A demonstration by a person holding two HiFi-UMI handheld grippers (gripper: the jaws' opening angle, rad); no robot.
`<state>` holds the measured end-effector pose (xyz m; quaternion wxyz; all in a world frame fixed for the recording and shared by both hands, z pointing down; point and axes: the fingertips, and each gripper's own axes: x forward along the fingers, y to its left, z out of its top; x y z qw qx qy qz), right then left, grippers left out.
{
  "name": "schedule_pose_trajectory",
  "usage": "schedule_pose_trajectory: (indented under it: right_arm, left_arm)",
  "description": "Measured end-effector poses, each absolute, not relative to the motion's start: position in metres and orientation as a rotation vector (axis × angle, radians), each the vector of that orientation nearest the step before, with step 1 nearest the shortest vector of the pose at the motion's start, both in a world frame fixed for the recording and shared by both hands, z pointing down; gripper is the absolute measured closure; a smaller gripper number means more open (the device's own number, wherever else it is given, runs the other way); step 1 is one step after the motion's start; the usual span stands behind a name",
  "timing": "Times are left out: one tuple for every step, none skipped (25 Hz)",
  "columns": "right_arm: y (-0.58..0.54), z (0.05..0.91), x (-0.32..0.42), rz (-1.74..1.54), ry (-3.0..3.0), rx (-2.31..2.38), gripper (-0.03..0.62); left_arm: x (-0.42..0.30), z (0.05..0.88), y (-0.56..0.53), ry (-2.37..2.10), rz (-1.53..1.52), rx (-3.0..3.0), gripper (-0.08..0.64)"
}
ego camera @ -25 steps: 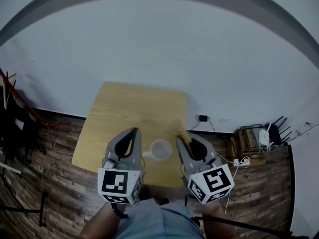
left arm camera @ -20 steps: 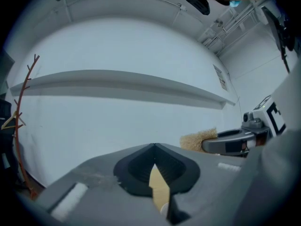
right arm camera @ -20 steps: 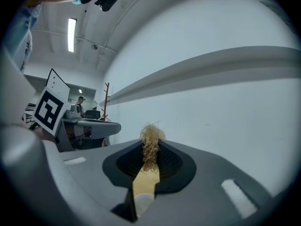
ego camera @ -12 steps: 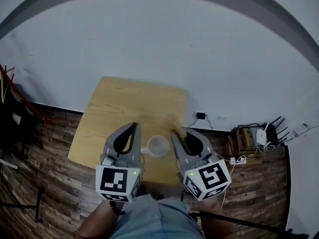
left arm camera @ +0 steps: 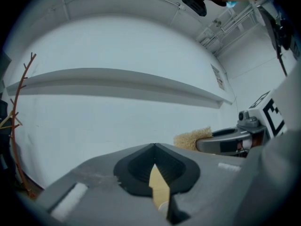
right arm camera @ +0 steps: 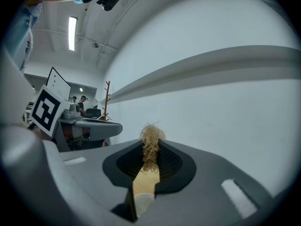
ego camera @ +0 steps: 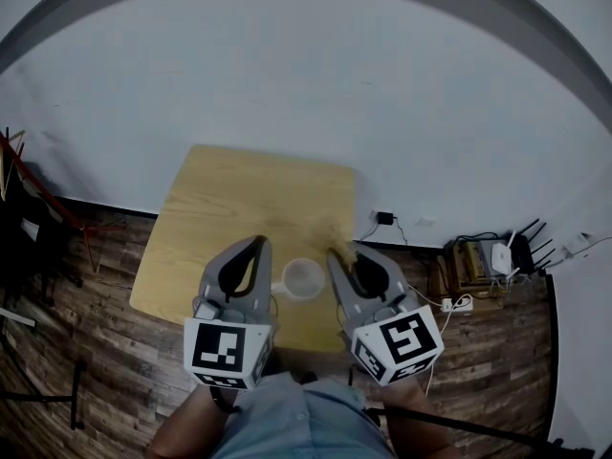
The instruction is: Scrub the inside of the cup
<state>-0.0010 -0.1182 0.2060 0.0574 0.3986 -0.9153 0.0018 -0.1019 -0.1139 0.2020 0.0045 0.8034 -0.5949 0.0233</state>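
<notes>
The round pale cup point(ego camera: 304, 278) stands by the near edge of the smooth light-wood table point(ego camera: 244, 199), between both grippers. The left gripper point(ego camera: 256, 243) has its jaws closed on nothing; the right gripper point(ego camera: 336, 254) clamps a frayed straw-fibre brush point(right arm camera: 151, 138). Open tabletop lies beyond the cup.

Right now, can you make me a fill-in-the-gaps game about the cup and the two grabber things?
1. The cup stands on the wooden table ____ the left gripper and the right gripper.
2. The fuzzy tan scrubber is pinched by the gripper on the person's ____ side.
3. The left gripper's fingers are ____, with nothing in them.

Missing words: between; right; shut
</notes>
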Motion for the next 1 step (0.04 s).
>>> schedule_pose_trajectory:
  right_arm:
    - [-0.1190,0.2059,-0.0011,0.004,-2.773,1.209,0.531]
  left_arm:
    - [-0.1017,0.2021,-0.1147,-1.860,0.073,2.518,0.540]
